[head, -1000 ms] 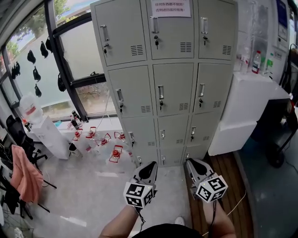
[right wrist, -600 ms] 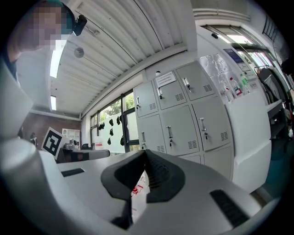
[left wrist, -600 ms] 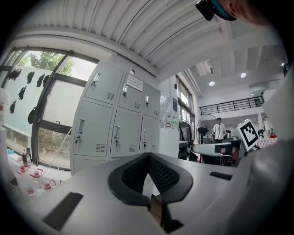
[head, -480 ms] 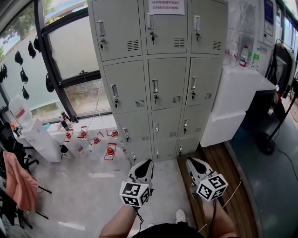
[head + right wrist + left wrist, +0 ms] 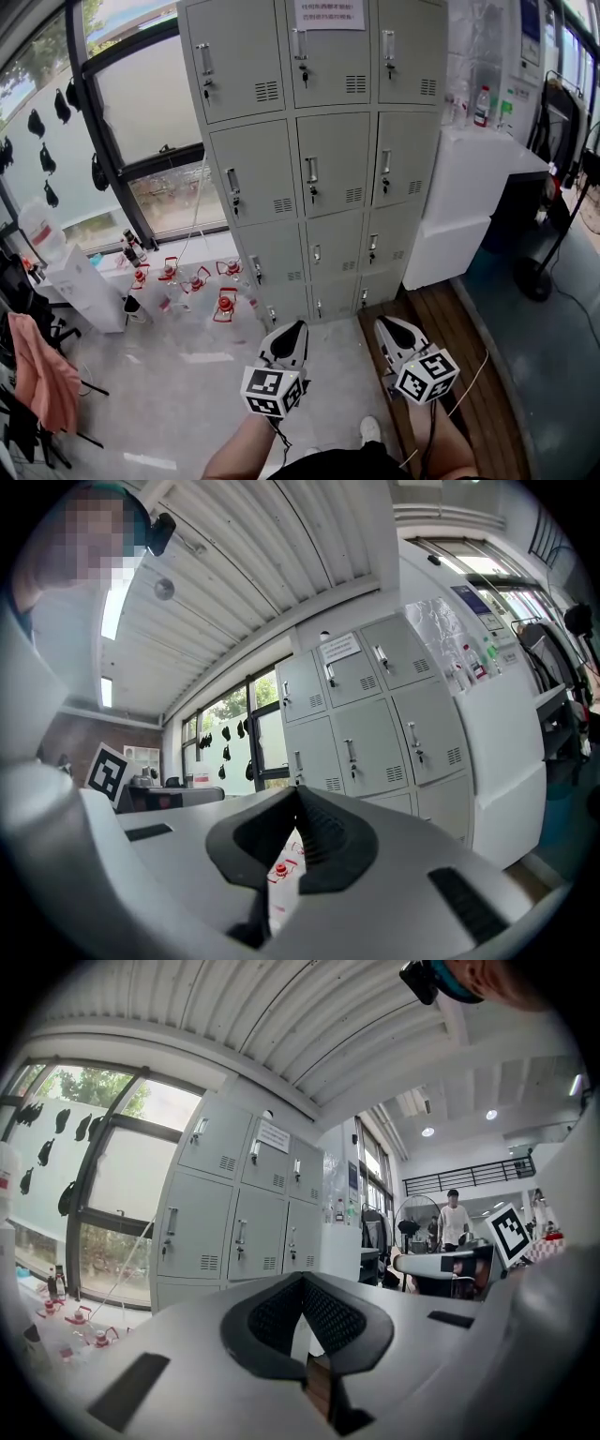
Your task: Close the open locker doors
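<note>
- I see pale grey lockers (image 5: 323,169), every door the same shade.
- Left of the lockers: a pink cloth (image 5: 47,366) (salmon, really).
- Right of the lockers: a white cabinet (image 5: 469,187).
- Before the lockers: my left gripper (image 5: 292,329) and right gripper (image 5: 388,326) wear black-and-white square markers.

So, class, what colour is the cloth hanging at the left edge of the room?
The cloth is salmon pink; it shows best in the head view.
</note>
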The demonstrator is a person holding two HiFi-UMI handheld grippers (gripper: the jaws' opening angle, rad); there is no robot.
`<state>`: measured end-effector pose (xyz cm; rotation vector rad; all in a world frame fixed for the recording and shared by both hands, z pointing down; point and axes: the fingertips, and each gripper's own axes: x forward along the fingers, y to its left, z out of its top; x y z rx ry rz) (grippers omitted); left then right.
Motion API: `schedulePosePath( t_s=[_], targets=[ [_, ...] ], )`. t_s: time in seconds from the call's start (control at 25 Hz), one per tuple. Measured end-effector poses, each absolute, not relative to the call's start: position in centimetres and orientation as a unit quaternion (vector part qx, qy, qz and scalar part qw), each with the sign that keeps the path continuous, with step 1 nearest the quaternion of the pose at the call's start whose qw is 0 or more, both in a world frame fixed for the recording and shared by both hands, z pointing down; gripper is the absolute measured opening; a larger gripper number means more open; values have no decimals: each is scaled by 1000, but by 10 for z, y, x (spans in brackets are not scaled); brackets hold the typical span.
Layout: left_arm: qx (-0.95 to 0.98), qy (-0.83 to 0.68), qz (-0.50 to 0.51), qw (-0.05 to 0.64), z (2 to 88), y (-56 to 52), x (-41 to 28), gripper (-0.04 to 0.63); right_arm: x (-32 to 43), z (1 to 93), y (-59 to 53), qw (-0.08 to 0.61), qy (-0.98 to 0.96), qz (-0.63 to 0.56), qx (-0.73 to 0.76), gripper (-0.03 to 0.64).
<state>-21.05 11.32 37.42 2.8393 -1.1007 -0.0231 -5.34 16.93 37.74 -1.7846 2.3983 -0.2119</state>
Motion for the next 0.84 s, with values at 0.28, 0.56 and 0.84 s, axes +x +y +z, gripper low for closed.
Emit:
schedulePosePath(
  t_s=[0.28,0.56,0.84],
  targets=[
    [933,-357,-11,44,370,126,-215,15,-59,373,183,75,796,-65,-597,3],
    [933,-356,-11,45,370,137,-219,15,-64,373,194,77,796,-65,-597,3],
    [934,-355,-13,46,370,141,-223,15,-69,371,198,77,796,-62,-597,3]
  ],
)
